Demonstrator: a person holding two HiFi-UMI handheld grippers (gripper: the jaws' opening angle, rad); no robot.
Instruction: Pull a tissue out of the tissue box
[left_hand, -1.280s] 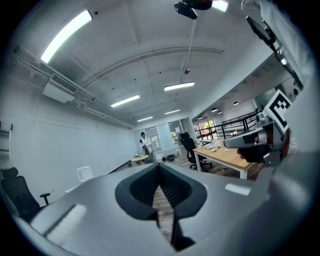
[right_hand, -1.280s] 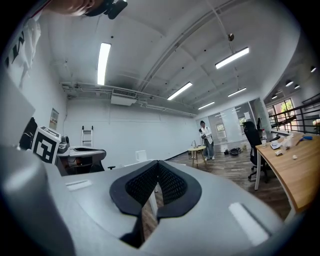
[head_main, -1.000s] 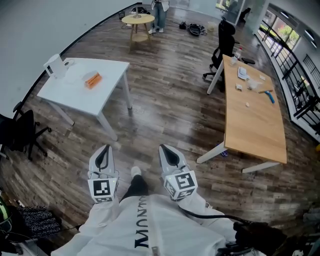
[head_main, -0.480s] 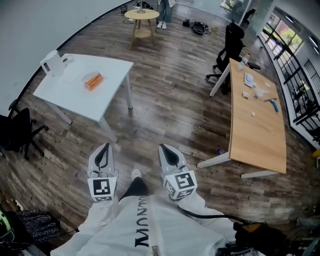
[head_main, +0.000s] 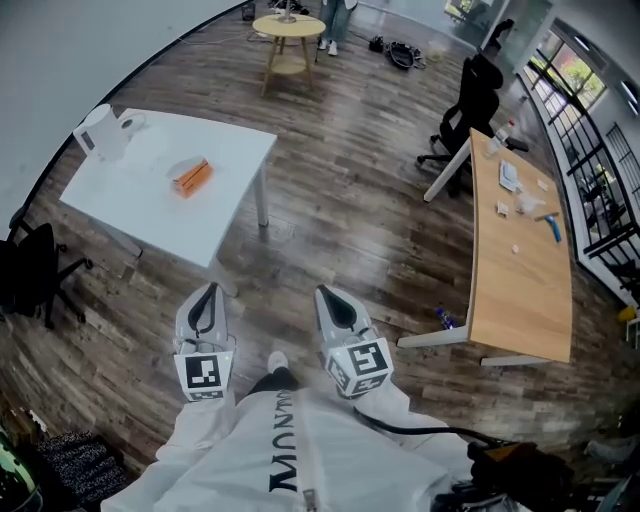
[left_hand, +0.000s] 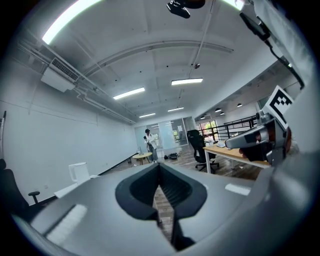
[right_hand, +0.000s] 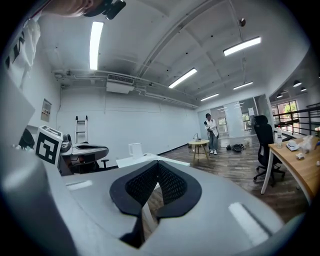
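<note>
A small orange tissue pack (head_main: 190, 176) lies on the white table (head_main: 215, 215) ahead and to the left, well beyond both grippers. I hold my left gripper (head_main: 207, 290) and right gripper (head_main: 325, 293) side by side over the wooden floor, close to my body and pointing forward. Both are shut with nothing between the jaws. In the left gripper view the closed pads (left_hand: 159, 170) meet at the tip. The right gripper view shows the same, its pads (right_hand: 159, 167) pressed together.
A white kettle (head_main: 103, 130) stands at the white table's far corner. A long wooden desk (head_main: 520, 280) with small items runs along the right, with a black office chair (head_main: 470, 110) beside it. Another black chair (head_main: 30, 275) stands at the left. A round table (head_main: 288, 30) and a person are far off.
I have walked forward: the white table and wooden desk have come nearer and shifted in the head view. Both grippers keep their place before my body and stay shut.
</note>
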